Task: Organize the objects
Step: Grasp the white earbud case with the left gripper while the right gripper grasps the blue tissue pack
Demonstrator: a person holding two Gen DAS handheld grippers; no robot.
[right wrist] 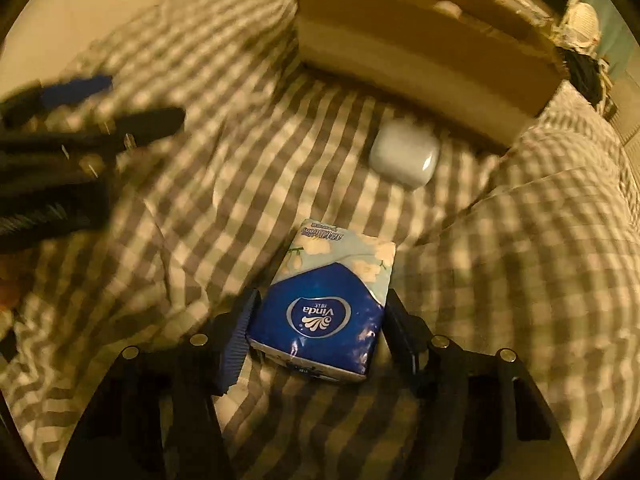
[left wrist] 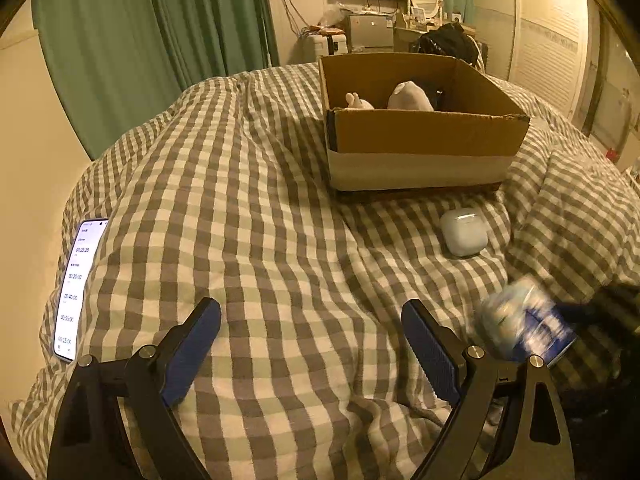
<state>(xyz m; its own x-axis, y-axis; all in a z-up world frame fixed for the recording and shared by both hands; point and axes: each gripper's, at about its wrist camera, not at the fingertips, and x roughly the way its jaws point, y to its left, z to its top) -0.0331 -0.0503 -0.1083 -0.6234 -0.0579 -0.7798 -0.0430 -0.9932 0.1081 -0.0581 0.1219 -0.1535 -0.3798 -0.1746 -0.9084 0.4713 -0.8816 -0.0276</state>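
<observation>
A blue and white Vinda tissue pack [right wrist: 320, 312] sits between the fingers of my right gripper [right wrist: 320, 296], which is shut on it; both pads touch its sides just above the checked duvet [right wrist: 200, 200]. In the left wrist view the same pack [left wrist: 524, 328] shows blurred at the right. A white earbud case [right wrist: 404, 156] lies on the duvet between the pack and an open cardboard box [right wrist: 420, 52]. My left gripper [left wrist: 310, 306] hangs open over the bare duvet with nothing between its fingers. The box [left wrist: 424, 132] holds white soft items [left wrist: 408, 96].
A lit phone [left wrist: 78, 288] showing a timer list lies at the duvet's left edge by the wall. Green curtains [left wrist: 140, 40] hang behind the bed. Beyond the box stand a cluttered desk, a small fridge [left wrist: 370, 32] and a wall screen. The duvet bulges in folds at the right.
</observation>
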